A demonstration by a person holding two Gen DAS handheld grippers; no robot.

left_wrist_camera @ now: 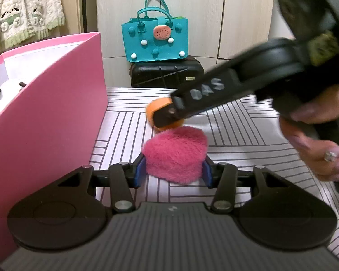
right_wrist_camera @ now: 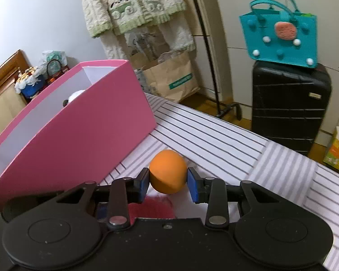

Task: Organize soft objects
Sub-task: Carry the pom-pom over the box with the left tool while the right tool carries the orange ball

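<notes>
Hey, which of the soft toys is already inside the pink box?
The white plush toy with dark markings, peeking above the pink box's wall. The smooth orange ball and fluffy pink plush are outside, on the striped cover.

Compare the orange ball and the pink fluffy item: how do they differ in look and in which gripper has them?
The orange ball is smooth and round; the pink fluffy item is shaggy and blockier. The ball sits between the right gripper pads; the fluffy item is pinched by the left gripper. In the left wrist view the fluffy item looks bulkier. Both are over the striped cover, beside the pink box.
</notes>
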